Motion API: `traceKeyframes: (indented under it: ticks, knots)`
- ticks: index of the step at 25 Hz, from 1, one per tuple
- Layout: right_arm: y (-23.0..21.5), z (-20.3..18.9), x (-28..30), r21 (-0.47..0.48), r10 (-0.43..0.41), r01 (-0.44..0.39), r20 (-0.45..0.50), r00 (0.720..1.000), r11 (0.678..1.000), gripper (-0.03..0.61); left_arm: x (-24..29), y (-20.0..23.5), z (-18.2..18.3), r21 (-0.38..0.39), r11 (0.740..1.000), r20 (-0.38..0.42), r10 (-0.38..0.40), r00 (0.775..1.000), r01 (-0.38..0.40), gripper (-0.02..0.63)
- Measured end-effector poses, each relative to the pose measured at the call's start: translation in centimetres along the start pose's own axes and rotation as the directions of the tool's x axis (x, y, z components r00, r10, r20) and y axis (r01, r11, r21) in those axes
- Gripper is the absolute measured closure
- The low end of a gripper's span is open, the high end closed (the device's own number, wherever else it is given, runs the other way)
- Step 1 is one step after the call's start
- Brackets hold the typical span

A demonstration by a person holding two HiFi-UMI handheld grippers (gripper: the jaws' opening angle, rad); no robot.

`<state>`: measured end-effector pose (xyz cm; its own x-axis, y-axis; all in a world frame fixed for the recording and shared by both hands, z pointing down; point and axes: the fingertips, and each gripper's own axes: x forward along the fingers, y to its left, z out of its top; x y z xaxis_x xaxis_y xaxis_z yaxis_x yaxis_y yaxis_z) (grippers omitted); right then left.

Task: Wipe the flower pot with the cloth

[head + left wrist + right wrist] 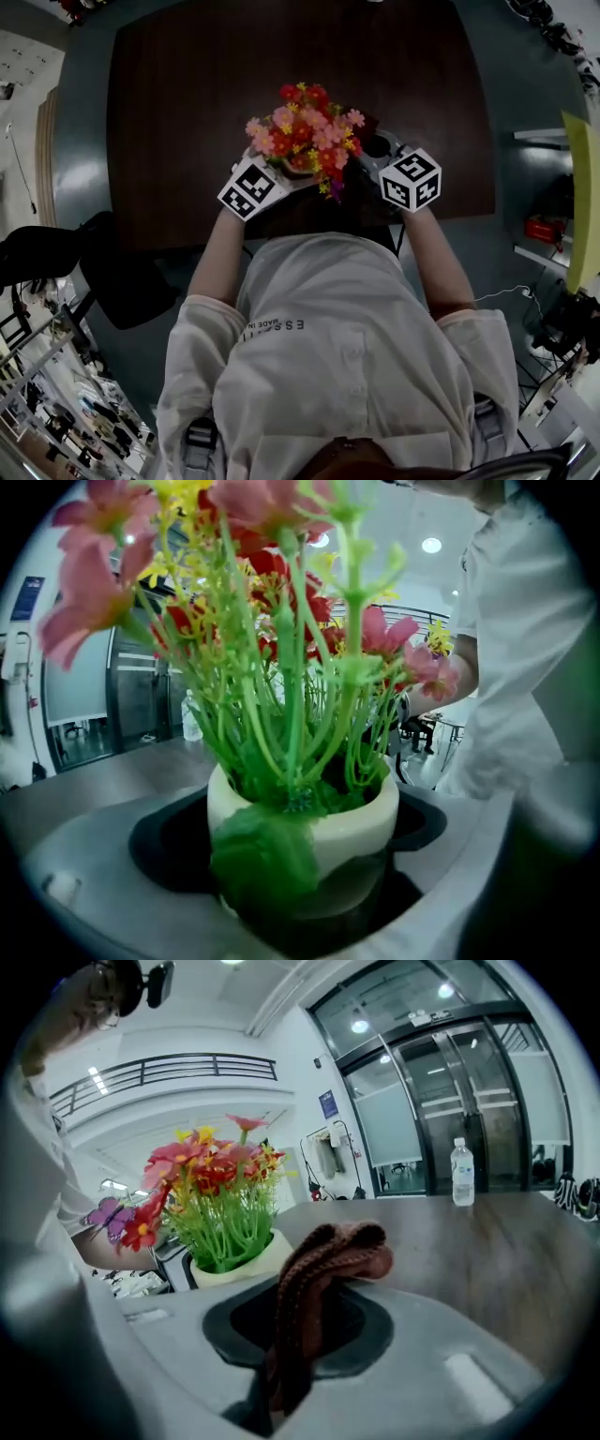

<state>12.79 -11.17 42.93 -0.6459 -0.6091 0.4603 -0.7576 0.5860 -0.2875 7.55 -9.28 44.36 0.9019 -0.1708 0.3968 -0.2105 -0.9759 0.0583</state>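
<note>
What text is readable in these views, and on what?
"ESS": print on the person's shirt, following letters too faint to read.
"MADE IN": smaller line beside it on the same shirt, remainder illegible.
Too small or blurred to read: blue wall sign, water bottle label.

flower pot point(361, 825): cream, upright, pink-red blooms, clasped by left gripper point(305, 874) | cloth point(323, 1269): brown knit, bunched, pinched in right gripper point(295, 1354)
</note>
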Motion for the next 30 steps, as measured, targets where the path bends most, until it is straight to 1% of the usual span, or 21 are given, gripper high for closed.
traceKeyframes:
  ticks: [2,4,6,8,10,12,14,17,22,24,27,29,30]
  knots:
    - [-0.2,-1.1,0.9,0.001,-0.009,0.009,-0.035,0.999,1.0,0.529,0.5,-0.1,-1.5,-0.008,1.0,-0.017,-0.03,0.999,0.03,0.06]
    - [-0.3,-2.5,1.7,0.009,-0.01,0.01,-0.061,0.998,1.0,0.529,0.9,0.1,-3.4,-0.018,0.999,-0.042,-0.043,0.998,0.042,0.06]
    - [-0.5,-4.1,2.4,0.041,-0.007,0.01,-0.08,0.997,0.999,0.529,1.2,0.4,-5.4,-0.007,0.999,-0.079,-0.049,0.996,0.049,0.061]
    - [-0.7,-5.6,3.0,0.11,-0.011,0.021,-0.088,0.996,0.994,0.529,1.4,0.5,-7.0,0.009,0.998,-0.099,-0.059,0.993,0.06,0.061]
    - [-0.7,-6.5,3.5,0.198,-0.019,0.034,-0.077,0.997,0.98,0.529,1.4,0.6,-8.0,0.01,0.998,-0.1,-0.067,0.993,0.068,0.061]
    - [-0.6,-7.1,3.6,0.245,-0.029,0.046,-0.072,0.997,0.968,0.529,1.3,0.6,-8.6,0.003,0.997,-0.098,-0.071,0.993,0.071,0.061]
    - [-0.7,-7.6,3.4,0.244,-0.044,0.063,-0.084,0.996,0.968,0.529,1.5,0.7,-9.0,0.001,0.997,-0.094,-0.073,0.993,0.073,0.06]
    - [-0.8,-7.7,3.0,0.227,-0.072,0.091,-0.09,0.993,0.97,0.529,1.3,0.9,-9.0,0.0,0.998,-0.063,-0.069,0.996,0.069,0.06]
    - [-1.2,-8.4,0.9,0.225,-0.127,0.144,-0.089,0.988,0.964,0.529,1.8,0.1,-9.2,0.008,0.997,-0.071,-0.074,0.995,0.075,0.06]
    - [-1.5,-8.4,0.0,0.228,-0.145,0.16,-0.082,0.986,0.96,0.529,1.8,0.7,-9.0,-0.001,1.0,-0.073,-0.031,0.997,0.031,-0.017]
    - [-0.3,-8.3,-1.6,0.206,-0.15,0.166,-0.095,0.984,0.964,0.529,-0.6,0.7,-9.8,-0.037,0.999,-0.108,0.02,0.994,-0.024,-0.017]
    - [0.5,-8.3,-2.8,0.144,-0.146,0.164,-0.126,0.981,0.976,0.529,-2.6,0.2,-10.1,-0.065,0.996,-0.119,0.052,0.992,-0.06,-0.017]
    - [0.4,-8.3,-3.4,0.114,-0.146,0.162,-0.135,0.98,0.98,0.529,-3.6,0.2,-9.7,-0.075,0.993,-0.112,0.082,0.99,-0.091,-0.015]
